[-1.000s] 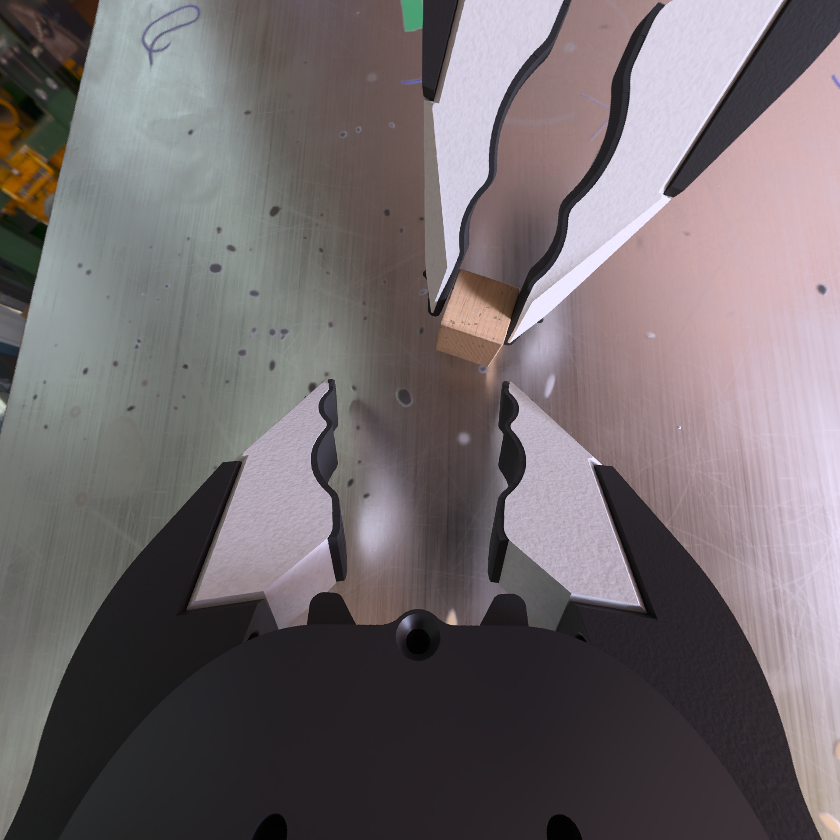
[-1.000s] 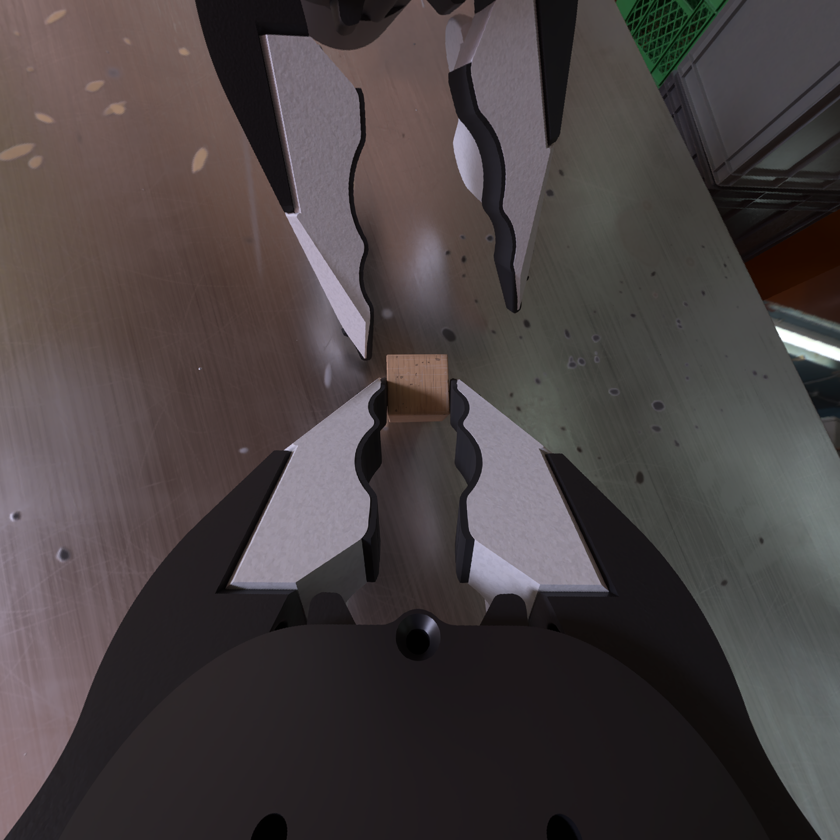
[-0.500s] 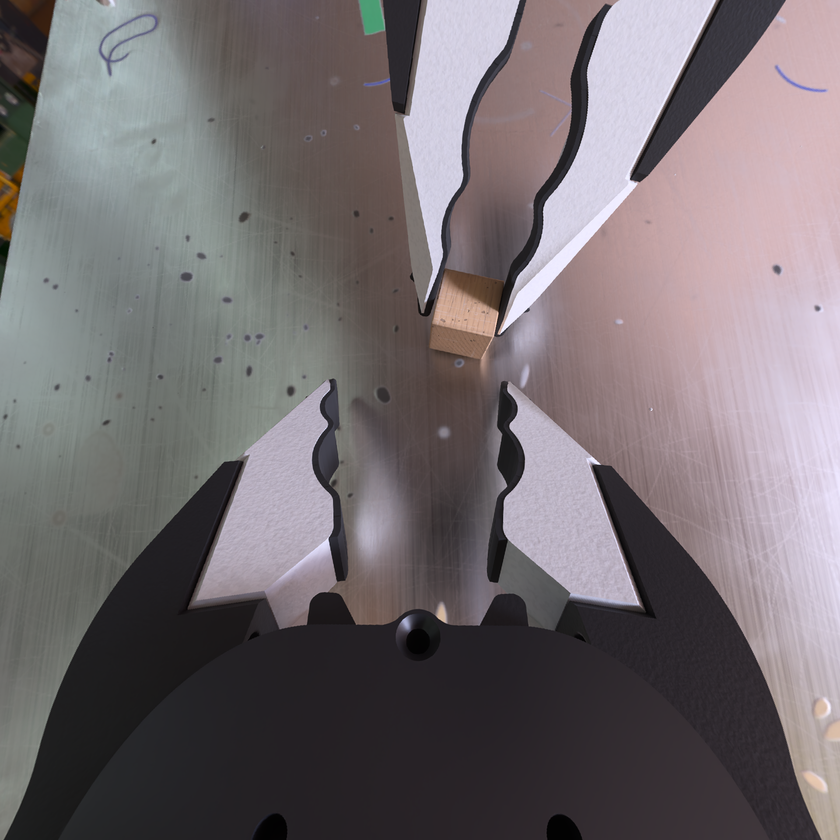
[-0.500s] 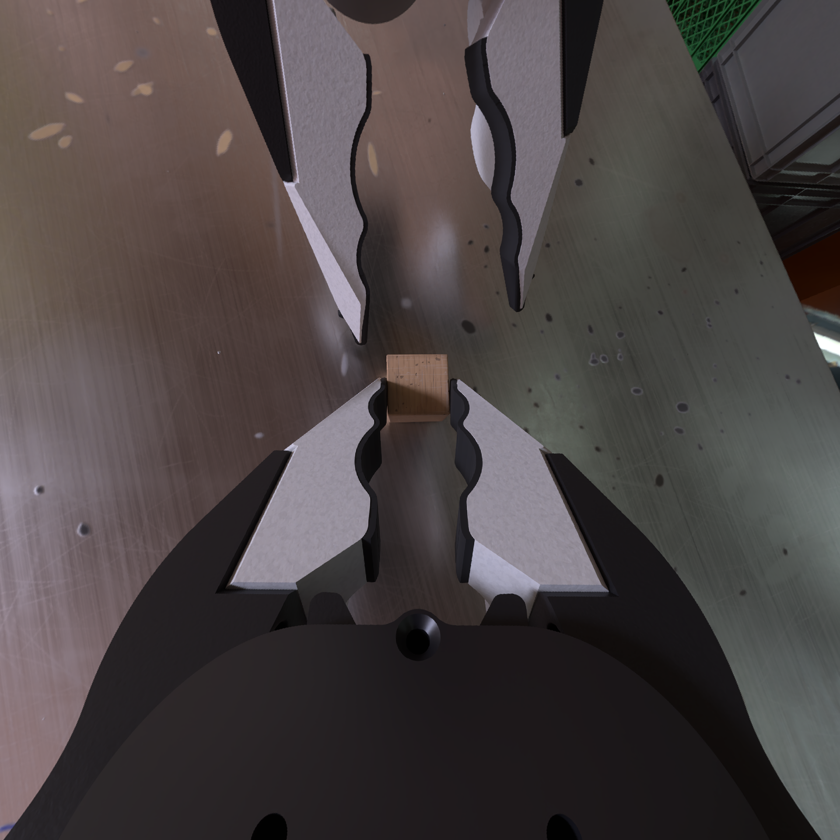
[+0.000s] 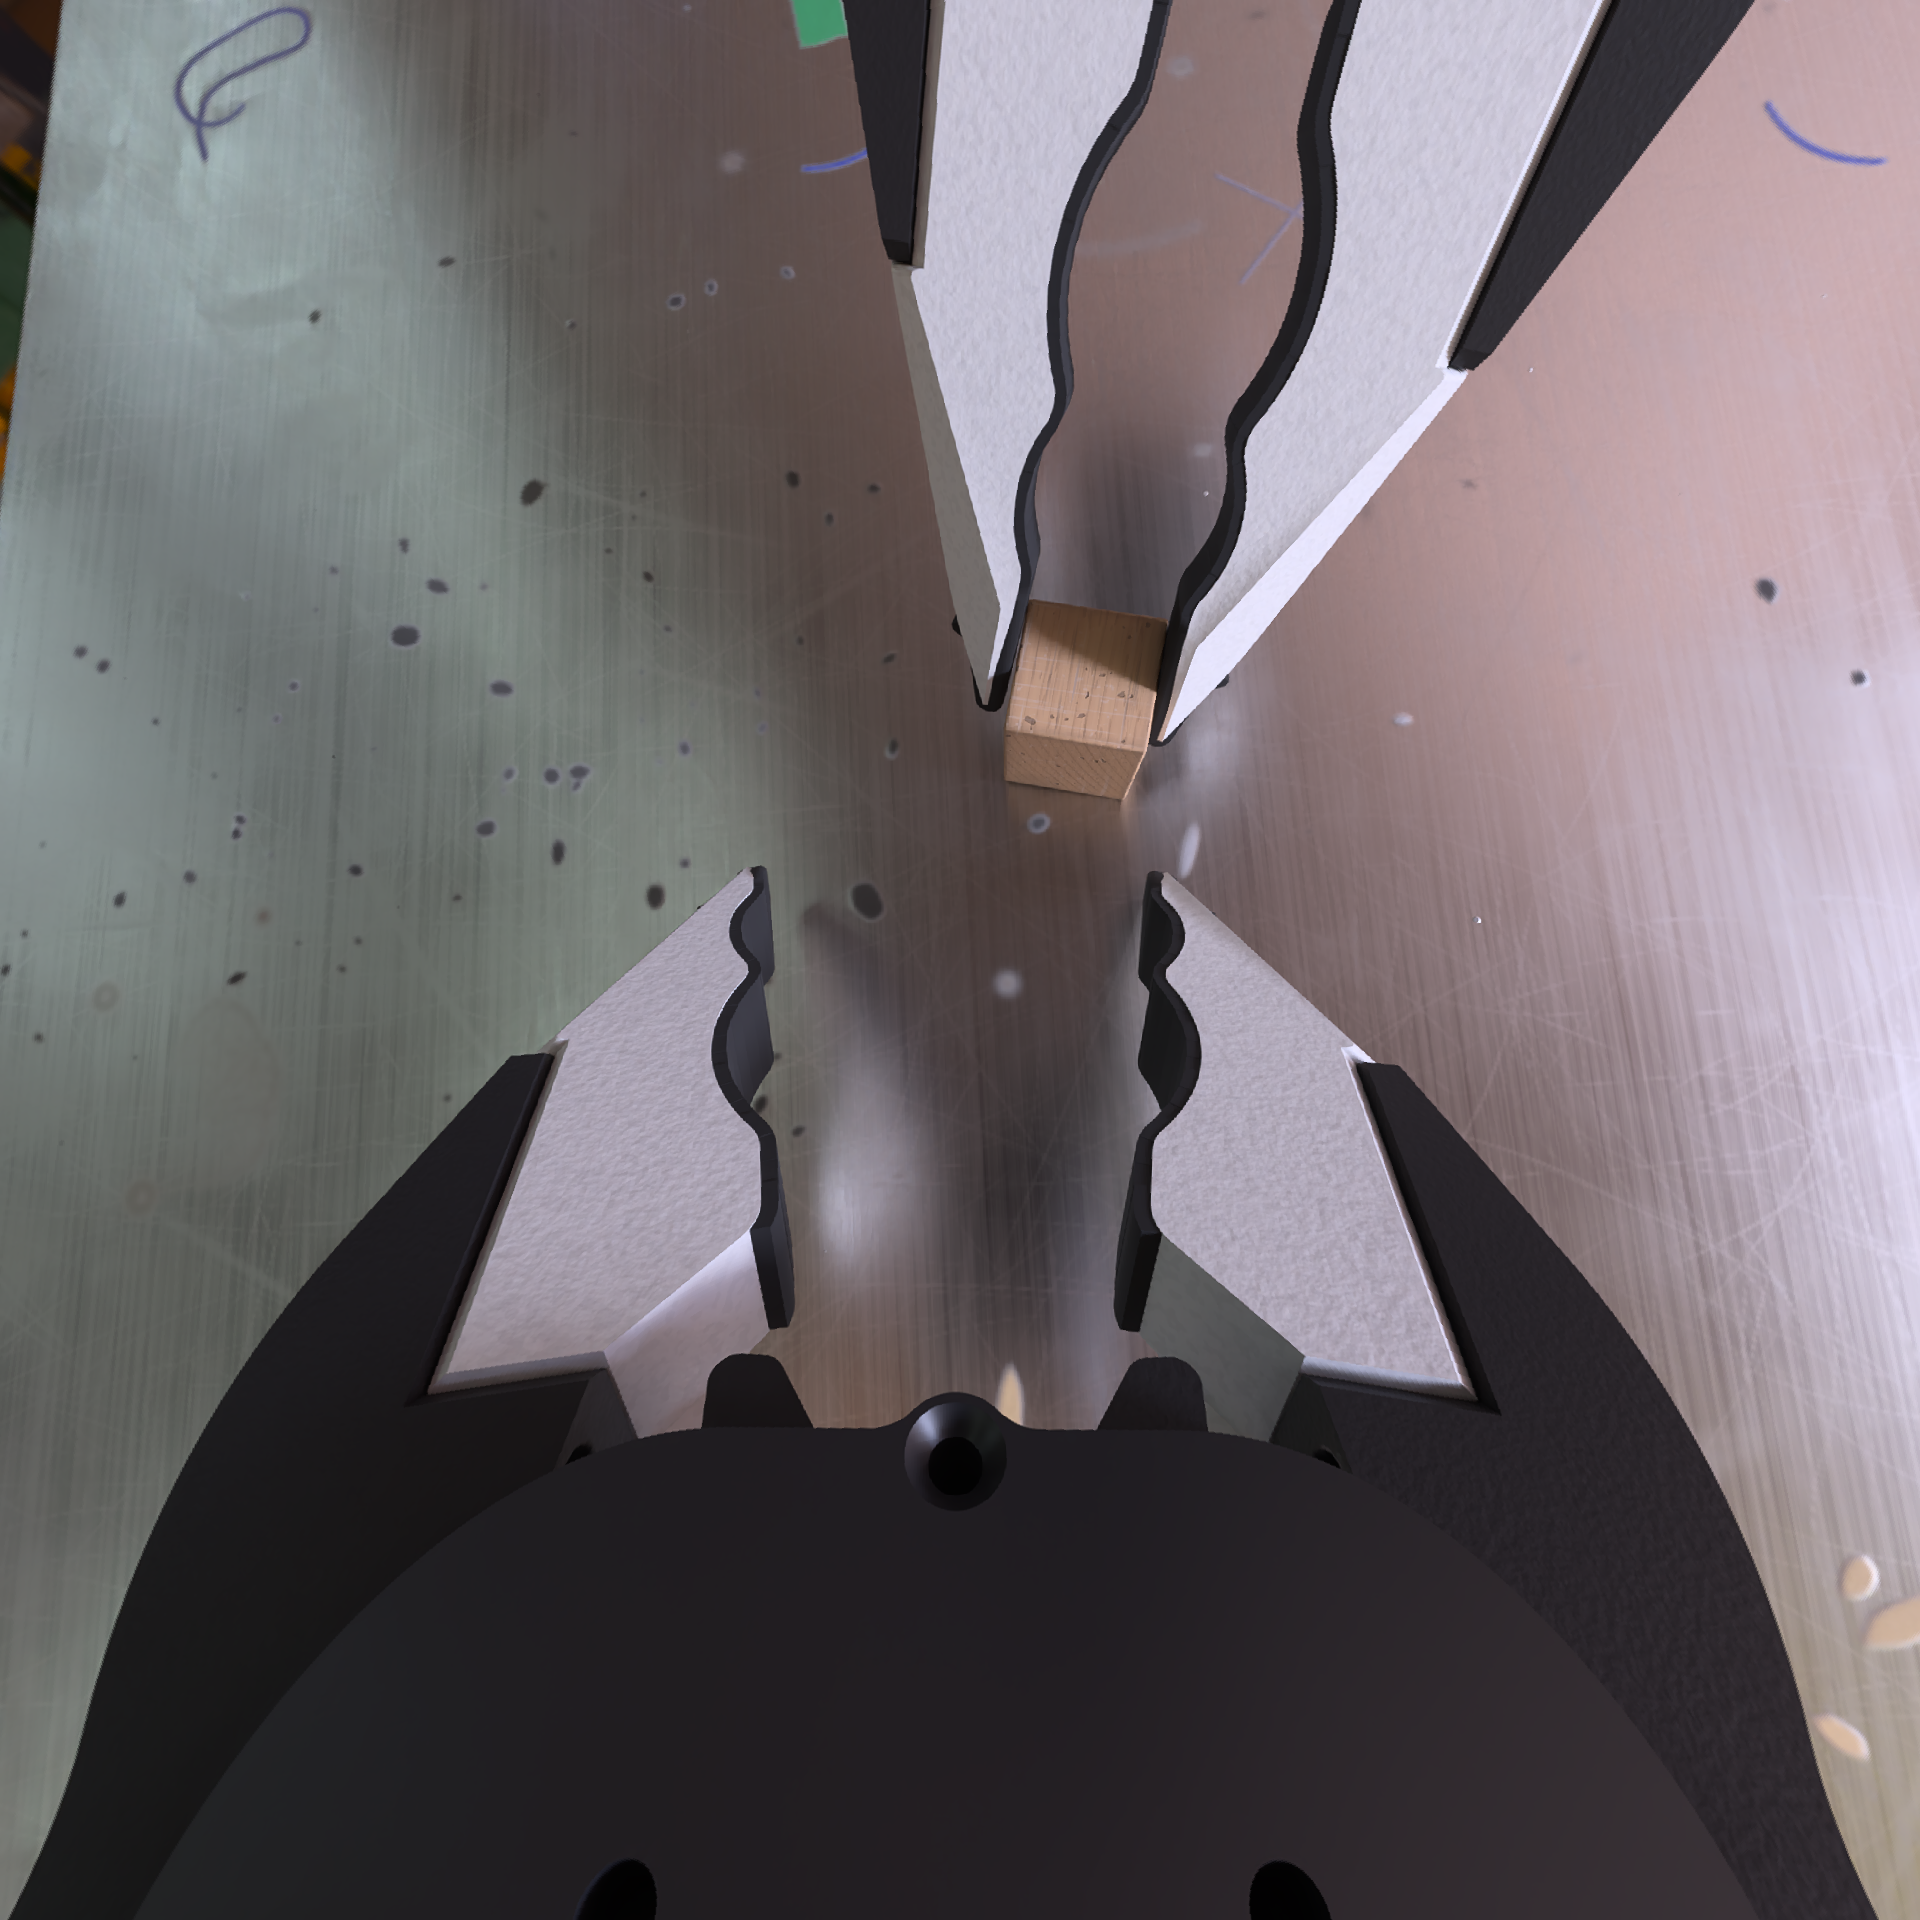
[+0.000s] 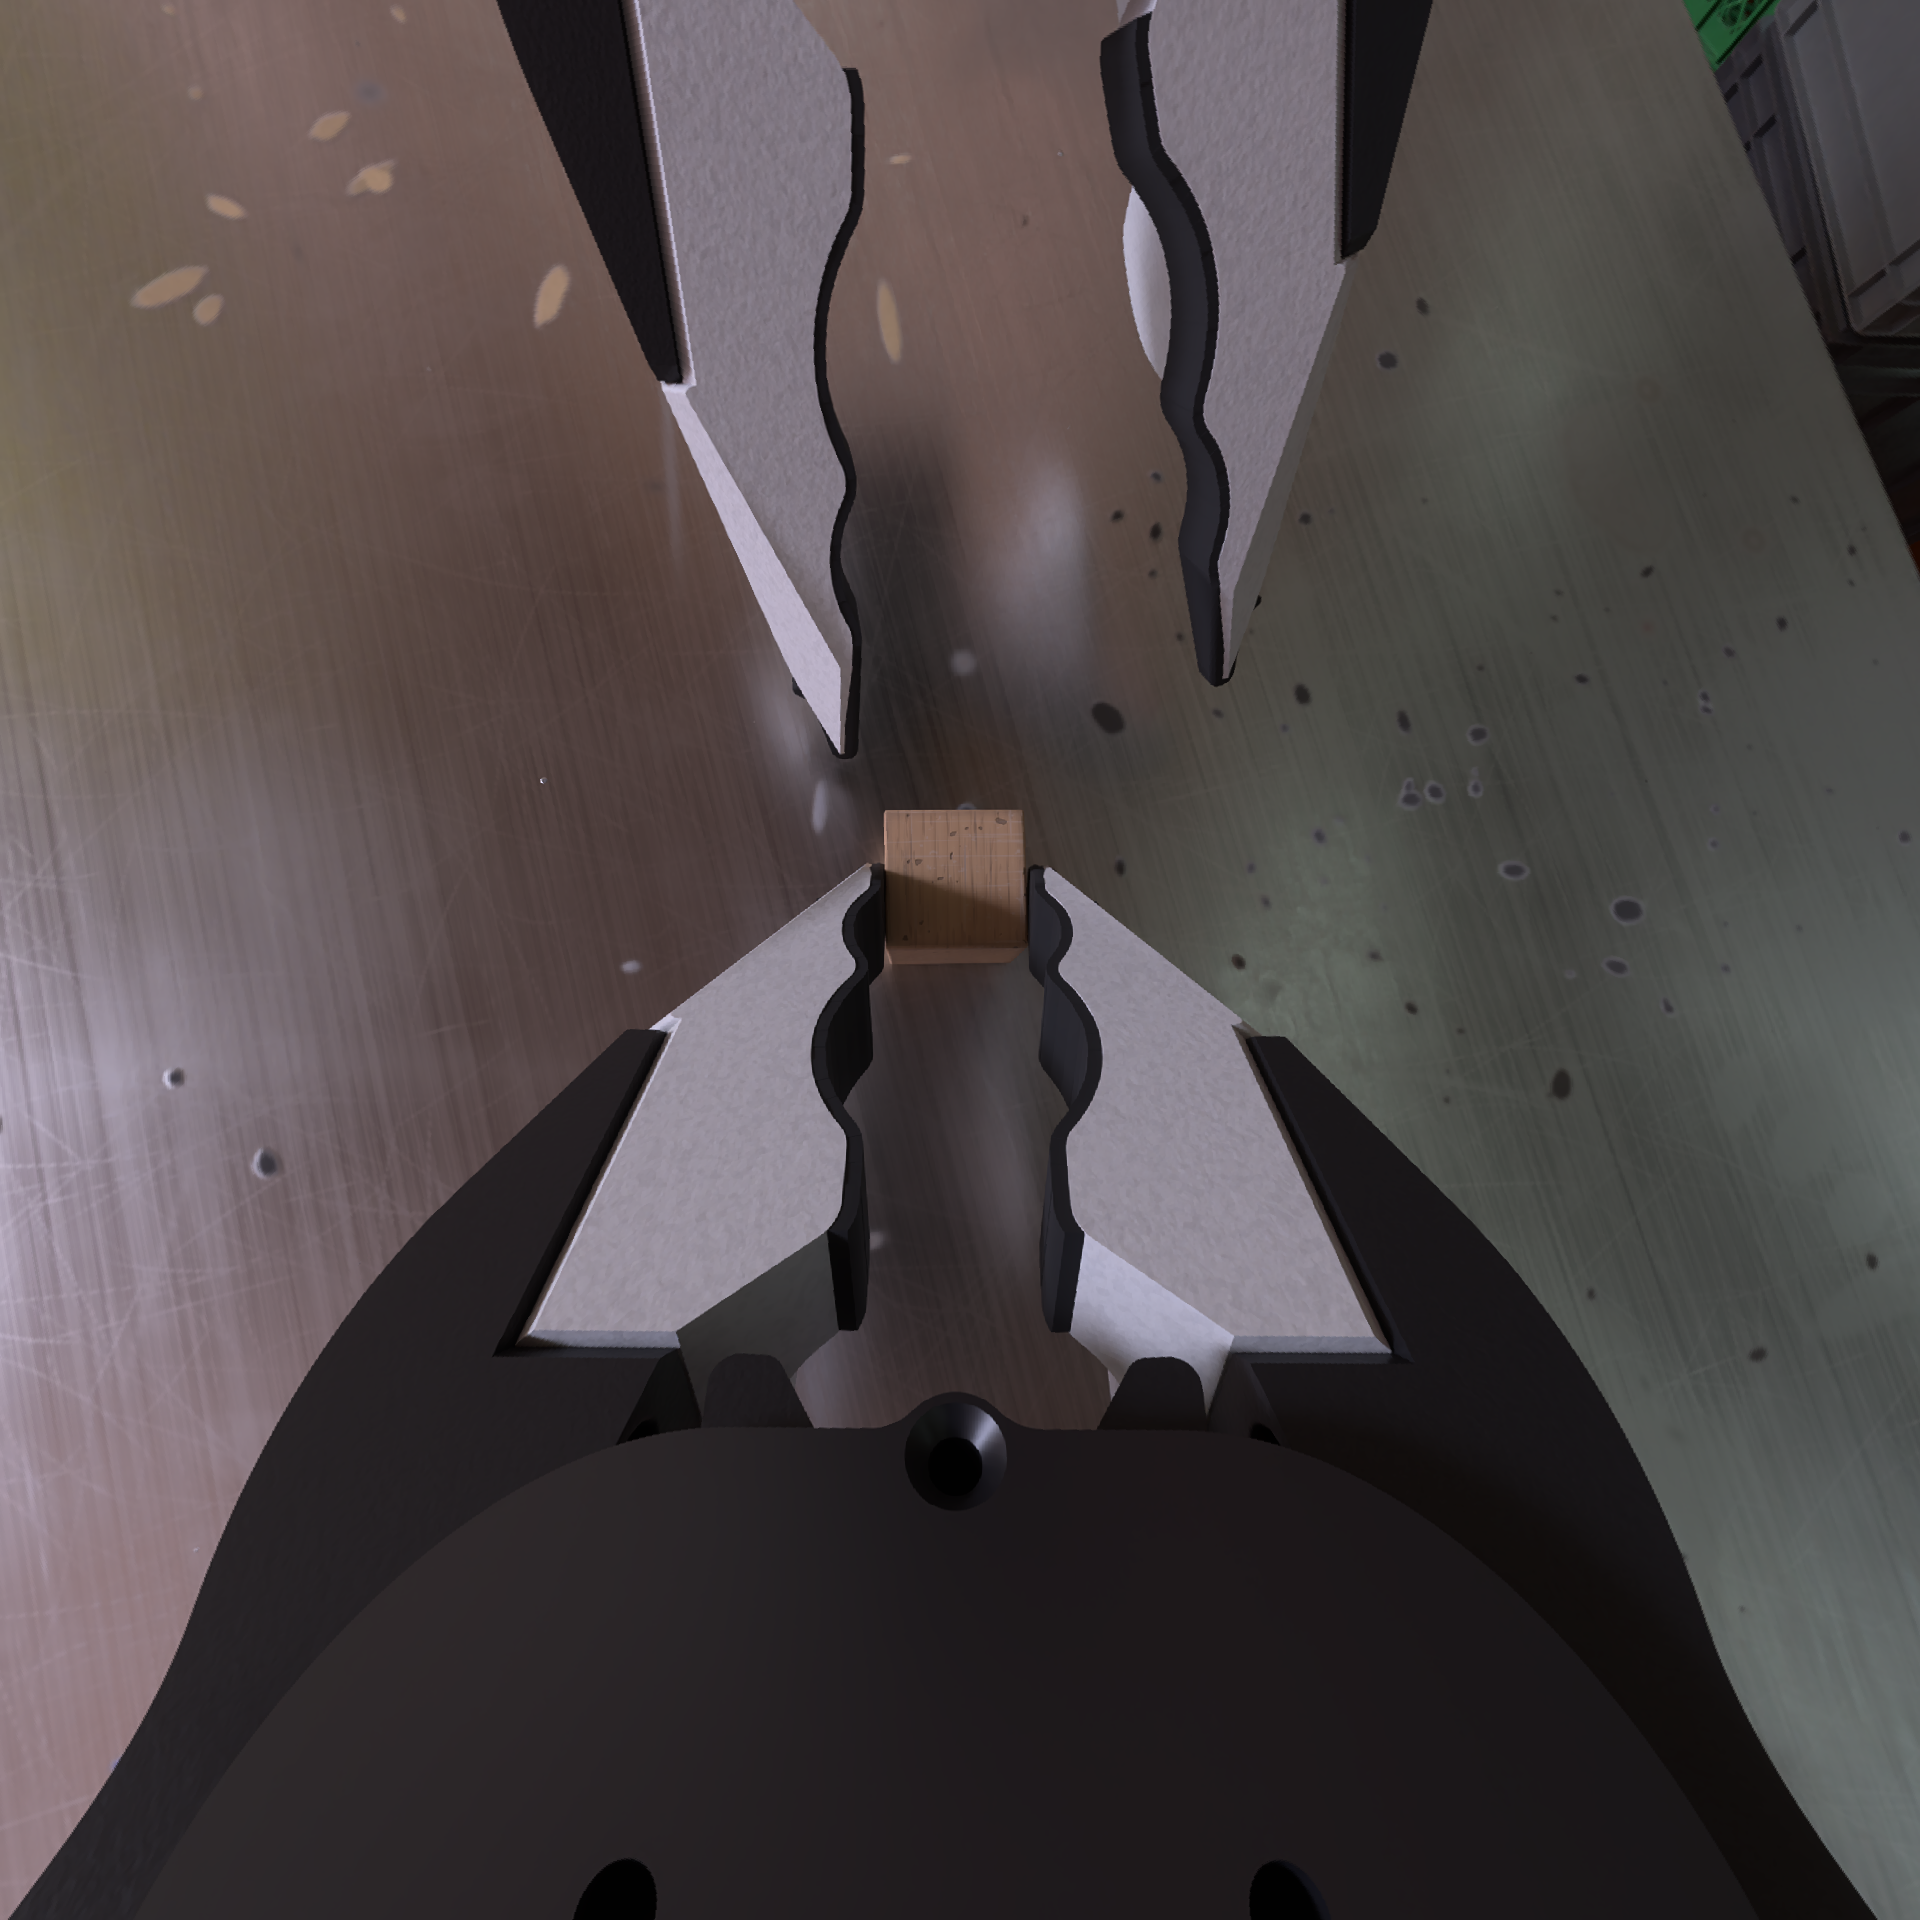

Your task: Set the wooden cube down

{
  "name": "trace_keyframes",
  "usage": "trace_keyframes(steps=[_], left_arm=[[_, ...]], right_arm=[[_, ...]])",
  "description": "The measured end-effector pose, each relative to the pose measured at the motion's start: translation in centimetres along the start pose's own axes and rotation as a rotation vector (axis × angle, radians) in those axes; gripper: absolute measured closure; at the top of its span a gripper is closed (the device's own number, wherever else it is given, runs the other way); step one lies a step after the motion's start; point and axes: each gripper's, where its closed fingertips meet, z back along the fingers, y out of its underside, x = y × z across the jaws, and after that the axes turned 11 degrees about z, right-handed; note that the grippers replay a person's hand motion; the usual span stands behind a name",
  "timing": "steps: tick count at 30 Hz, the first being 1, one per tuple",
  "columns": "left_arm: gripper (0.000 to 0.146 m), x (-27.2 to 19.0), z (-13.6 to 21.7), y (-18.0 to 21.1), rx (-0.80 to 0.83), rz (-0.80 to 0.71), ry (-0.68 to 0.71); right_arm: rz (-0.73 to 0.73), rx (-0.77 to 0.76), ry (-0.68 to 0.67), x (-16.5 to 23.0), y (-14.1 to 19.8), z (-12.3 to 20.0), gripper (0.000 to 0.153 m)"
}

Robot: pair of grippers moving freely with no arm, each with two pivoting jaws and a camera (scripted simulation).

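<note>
The right tool [image 6: 956, 894] points its two white fingers forward, drawn close together and clamped at their tips, with the dark wavy inner pads nearly parallel. The left tool [image 5: 956, 894] faces it head-on, tips near the other's, its fingers spread wide apart and bare between them, touching nothing.

Right hand-held gripper [image 5: 1081, 707] pinches wooden cube [image 5: 1081, 707] above table [image 5: 312, 623].

A brushed-metal worktop [image 5: 364, 540], scratched and flecked with dark spots, is lit with pinkish and greenish sheen. Grey crates [image 6: 1839, 177] are stacked beyond its edge.
</note>
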Motion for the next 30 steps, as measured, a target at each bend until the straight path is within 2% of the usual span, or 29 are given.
trace_keyframes(steps=[12, 22, 30], left_arm=[[0.073, -0.03, -0.1, 0.06, 0.014, 0.002, 0.003], [0.073, 0.02, -0.13, 0.07, 0.002, 0.014, 0.015], [0.073, -0.2, -0.12, 0.09, 0.007, 0.002, 0.023]], right_arm=[[-0.028, -0.001, -0.009, 0.09, -0.03, -0.03, 0.126], [0.009, -0.041, 0.029, -0.35, -0.46, -0.08, 0.126], [0.026, 0.02, 0.01, -0.14, -0.39, -0.35, 0.126]])
